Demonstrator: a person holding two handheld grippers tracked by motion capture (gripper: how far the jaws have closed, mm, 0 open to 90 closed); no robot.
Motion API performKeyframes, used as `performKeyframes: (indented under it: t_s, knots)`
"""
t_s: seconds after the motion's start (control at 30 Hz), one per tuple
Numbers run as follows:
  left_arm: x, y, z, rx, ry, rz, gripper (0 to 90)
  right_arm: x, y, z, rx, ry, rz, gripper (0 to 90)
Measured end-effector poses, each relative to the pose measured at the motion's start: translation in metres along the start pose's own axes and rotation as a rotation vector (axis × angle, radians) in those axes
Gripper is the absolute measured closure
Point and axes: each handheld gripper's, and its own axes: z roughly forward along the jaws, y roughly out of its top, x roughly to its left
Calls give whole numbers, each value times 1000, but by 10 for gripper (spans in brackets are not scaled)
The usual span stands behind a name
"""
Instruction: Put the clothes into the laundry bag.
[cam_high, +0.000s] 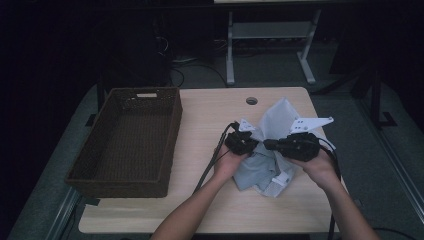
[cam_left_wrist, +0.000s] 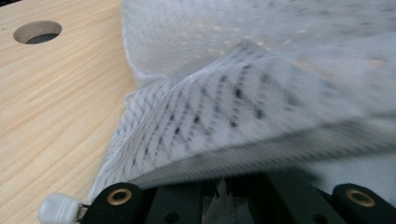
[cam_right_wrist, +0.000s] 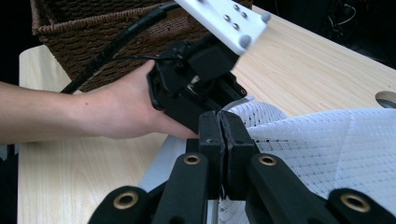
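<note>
Here we have a white mesh laundry bag (cam_high: 272, 150) lying crumpled on the right half of the pale wooden bench (cam_high: 210, 120), its upper corner reaching toward the round cable hole (cam_high: 252, 101) near the bench's far edge. In the left tool's view a fold of the mesh (cam_left_wrist: 224, 116) drapes straight over the jaws, with a small white zipper pull (cam_left_wrist: 58, 208) at the lower left. We hold the left tool (cam_high: 242, 142) at the bag's left edge, its jaws brought together on the mesh. The right tool (cam_high: 296, 146) sits just across from it on the bag's right side — its jaws (cam_right_wrist: 223, 140) stand pressed together, with mesh fabric (cam_right_wrist: 327, 144) pinched between them. The two tools nearly meet nose to nose over the bag. Farther out, a dark brown wicker basket (cam_high: 165, 145) rests on the left part of the bench, well apart from the bag — its inside looks bare.
</note>
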Motion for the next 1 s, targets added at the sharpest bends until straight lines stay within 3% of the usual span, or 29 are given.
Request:
performKeyframes:
  t_s: [0.27, 0.33, 0.57, 0.8, 1.0]
  knots:
    - [5, -3, 8, 14, 13, -15, 839, 1, 0, 1, 8, 2, -5, 875]
    - [5, -3, 4, 16, 13, -15, 794, 0, 0, 1, 6, 1, -2, 875]
    - [7, -4, -30, 32, -35, -12, 596, -2, -1, 0, 4, -2, 2, 875]
    - [2, -11, -73, 20, -79, 8, 511, -1, -1, 3, 13, -1, 0, 875]
    - [-17, -19, -76, 47, -173, 36, 467, 0, -2, 5, 18, 4, -1, 875]
